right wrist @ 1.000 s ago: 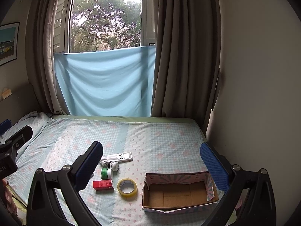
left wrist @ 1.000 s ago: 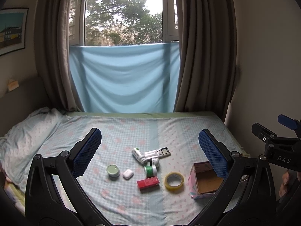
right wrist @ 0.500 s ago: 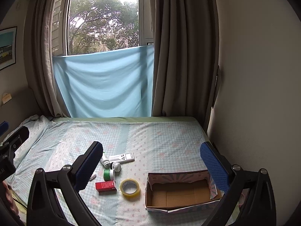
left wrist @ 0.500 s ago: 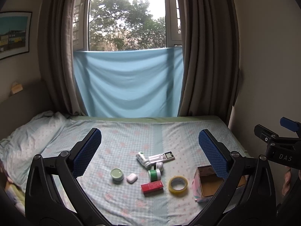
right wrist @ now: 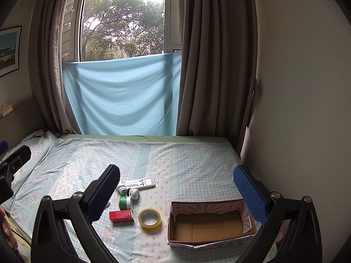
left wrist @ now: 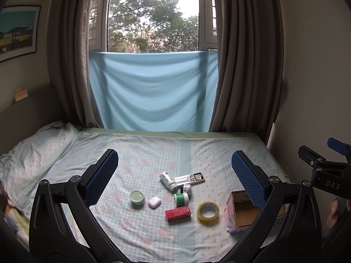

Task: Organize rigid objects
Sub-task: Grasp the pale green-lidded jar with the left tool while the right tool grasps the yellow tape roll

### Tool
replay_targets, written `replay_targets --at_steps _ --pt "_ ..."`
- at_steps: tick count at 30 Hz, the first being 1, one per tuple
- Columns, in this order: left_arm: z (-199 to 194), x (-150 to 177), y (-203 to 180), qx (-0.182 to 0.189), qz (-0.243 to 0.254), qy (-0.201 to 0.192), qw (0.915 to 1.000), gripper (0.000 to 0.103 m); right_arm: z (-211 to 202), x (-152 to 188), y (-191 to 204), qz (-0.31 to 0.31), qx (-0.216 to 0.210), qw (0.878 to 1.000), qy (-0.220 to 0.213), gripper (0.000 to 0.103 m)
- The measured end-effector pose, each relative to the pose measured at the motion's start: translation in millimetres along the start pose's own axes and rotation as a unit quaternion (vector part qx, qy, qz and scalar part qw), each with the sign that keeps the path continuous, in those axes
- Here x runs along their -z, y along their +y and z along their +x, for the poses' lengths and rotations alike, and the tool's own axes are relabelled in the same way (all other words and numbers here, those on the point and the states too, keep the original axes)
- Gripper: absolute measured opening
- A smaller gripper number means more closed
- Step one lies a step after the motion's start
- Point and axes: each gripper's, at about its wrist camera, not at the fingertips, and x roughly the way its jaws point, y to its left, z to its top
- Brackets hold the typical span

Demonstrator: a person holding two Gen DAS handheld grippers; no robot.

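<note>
Left gripper (left wrist: pixel 175 171), right gripper (right wrist: pixel 176 187) wide open, nothing held; box (right wrist: pixel 210 239) near bed (right wrist: pixel 197 153) edge.

Left-wrist view: right half of cardboard box (left wrist: pixel 238 213) hidden behind blue pad of left gripper (left wrist: pixel 174 175). Right-wrist view: white bottle (right wrist: pixel 121 189) partly covered by pad of right gripper (right wrist: pixel 176 183); green-lidded jar and white earbud case fully hidden behind it. Labels on red box (right wrist: pixel 121 215) too small to read.
</note>
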Motion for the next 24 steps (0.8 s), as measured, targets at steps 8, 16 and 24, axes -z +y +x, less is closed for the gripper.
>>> replay_targets --at_steps 8,16,24 --pt "22 20 33 -0.046 -0.005 0.062 0.9970 0.103 33 25 20 0.004 -0.040 0.999 0.032 0.103" --pt "71 42 99 -0.037 -0.015 0.121 0.9919 0.102 68 50 62 0.034 -0.017 0.994 0.101 0.103" --pt "149 58 152 0.007 0.020 0.181 0.9833 0.102 114 70 109 0.086 0.037 0.984 0.149 0.103"
